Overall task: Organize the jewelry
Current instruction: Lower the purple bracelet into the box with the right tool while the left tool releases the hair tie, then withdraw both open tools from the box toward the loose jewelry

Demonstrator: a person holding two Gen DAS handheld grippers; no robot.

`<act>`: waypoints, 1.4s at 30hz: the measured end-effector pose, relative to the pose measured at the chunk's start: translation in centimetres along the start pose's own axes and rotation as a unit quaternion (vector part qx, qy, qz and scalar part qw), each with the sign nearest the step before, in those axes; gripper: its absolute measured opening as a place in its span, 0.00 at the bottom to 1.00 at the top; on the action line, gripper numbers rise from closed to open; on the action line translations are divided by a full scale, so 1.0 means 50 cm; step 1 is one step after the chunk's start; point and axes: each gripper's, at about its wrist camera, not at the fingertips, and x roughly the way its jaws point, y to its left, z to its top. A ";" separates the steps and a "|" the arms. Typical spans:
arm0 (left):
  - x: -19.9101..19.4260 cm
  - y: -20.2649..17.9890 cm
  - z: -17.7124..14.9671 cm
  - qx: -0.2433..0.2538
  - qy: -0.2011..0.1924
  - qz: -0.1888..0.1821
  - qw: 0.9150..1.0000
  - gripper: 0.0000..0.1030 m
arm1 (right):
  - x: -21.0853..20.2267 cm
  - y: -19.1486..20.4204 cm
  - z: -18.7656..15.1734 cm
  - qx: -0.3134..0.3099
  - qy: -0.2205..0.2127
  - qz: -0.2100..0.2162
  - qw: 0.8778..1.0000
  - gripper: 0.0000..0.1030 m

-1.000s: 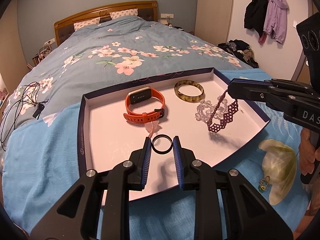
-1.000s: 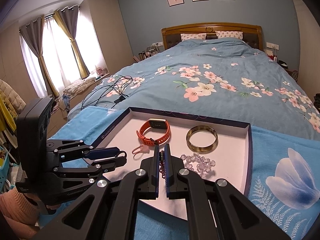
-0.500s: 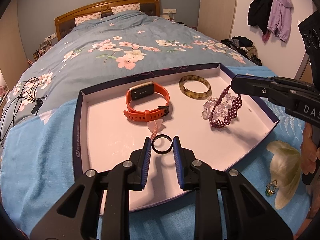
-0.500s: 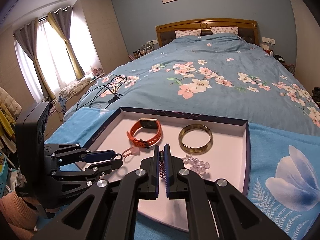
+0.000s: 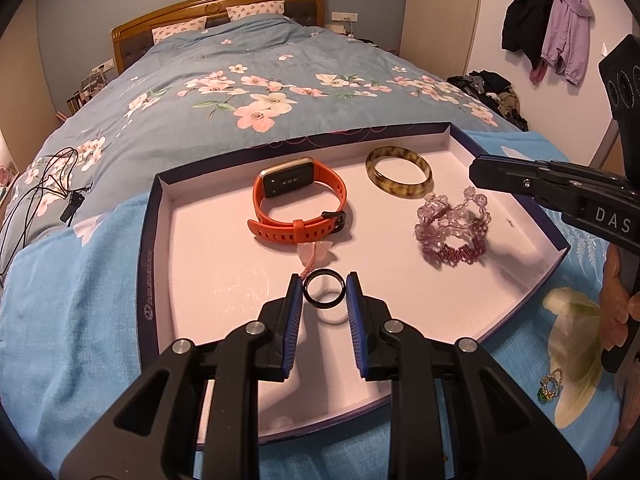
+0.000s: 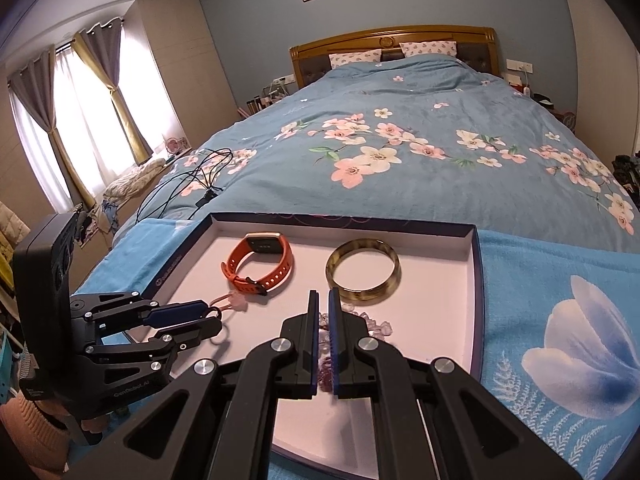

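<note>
A shallow white tray point(image 5: 520, 300) with a dark blue rim lies on the bed. My left gripper point(image 5: 323, 290) is shut on a black ring point(image 5: 324, 291) and holds it just above the tray's near middle. My right gripper point(image 6: 323, 308) stands slightly apart above a dark red beaded bracelet point(image 5: 456, 254), which lies in the tray beside clear beads point(image 5: 448, 214). An orange watch point(image 5: 298, 204), a tortoiseshell bangle point(image 5: 399, 172) and a pink charm point(image 5: 316, 250) also lie in the tray.
A small green and gold piece point(image 5: 551, 384) lies on the light blue cloth point(image 5: 72, 320) right of the tray. Black cables point(image 5: 44, 192) lie on the floral quilt at far left. The tray's right part is bare.
The dark red bracelet hung from my right gripper a second ago; now it lies in the tray and the right fingers have parted a little. My left gripper still holds the ring.
</note>
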 end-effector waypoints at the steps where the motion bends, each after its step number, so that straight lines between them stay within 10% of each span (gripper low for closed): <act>1: 0.001 0.000 -0.001 -0.001 0.000 0.001 1.000 0.22 | 0.001 -0.001 0.000 0.000 0.000 -0.002 1.000 0.03; 17: 0.016 0.007 0.004 -0.010 0.007 0.005 1.000 0.23 | 0.012 -0.008 -0.004 0.005 0.009 -0.017 1.000 0.06; 28: -0.065 0.016 -0.002 -0.014 -0.040 -0.004 0.999 0.40 | -0.067 0.025 -0.025 -0.023 -0.011 -0.002 1.000 0.32; 42: -0.201 -0.032 -0.137 0.047 -0.061 -0.018 0.997 0.46 | -0.135 0.063 -0.165 -0.067 0.044 0.018 0.997 0.39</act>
